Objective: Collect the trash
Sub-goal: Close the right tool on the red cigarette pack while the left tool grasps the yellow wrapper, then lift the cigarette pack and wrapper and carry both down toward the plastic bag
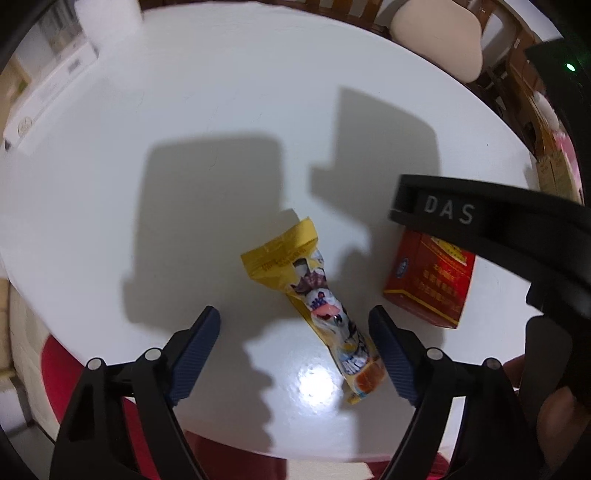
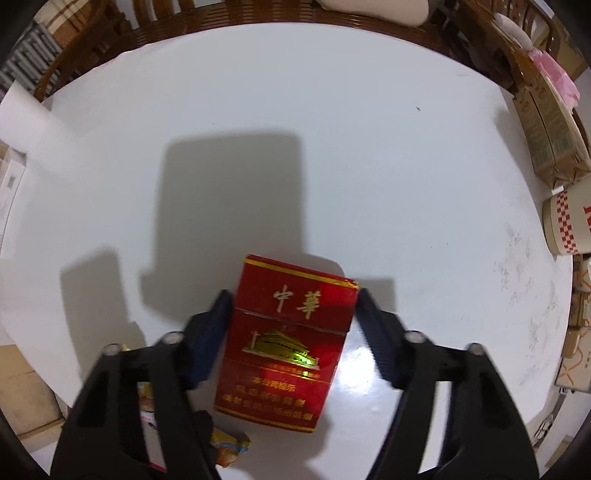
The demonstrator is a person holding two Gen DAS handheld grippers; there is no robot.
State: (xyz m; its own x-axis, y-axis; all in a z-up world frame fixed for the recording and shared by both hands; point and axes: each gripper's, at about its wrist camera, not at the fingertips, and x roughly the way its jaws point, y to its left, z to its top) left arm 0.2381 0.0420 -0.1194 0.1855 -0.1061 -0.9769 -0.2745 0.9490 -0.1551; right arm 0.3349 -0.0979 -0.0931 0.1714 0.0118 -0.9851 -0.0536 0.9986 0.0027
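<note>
A yellow snack wrapper (image 1: pixel 321 306) lies on the white round table (image 1: pixel 221 110) between the fingers of my left gripper (image 1: pixel 297 326), which is open and hovers over it. A red cigarette pack (image 2: pixel 288 343) lies flat on the table between the fingers of my right gripper (image 2: pixel 293 310). The jaws are open and stand beside the pack's two sides, the left finger very close, the right one slightly apart. The pack also shows in the left wrist view (image 1: pixel 430 280), partly under the right gripper's black body (image 1: pixel 480 221). An end of the wrapper shows low in the right wrist view (image 2: pixel 229 446).
A paper cup with red checks (image 2: pixel 569 225) and cardboard cartons (image 2: pixel 554 140) stand off the table's right edge. Wooden chairs (image 2: pixel 110 33) ring the far side. A white box (image 1: pixel 48 96) sits at the far left. Red floor (image 1: pixel 59 369) shows below the near edge.
</note>
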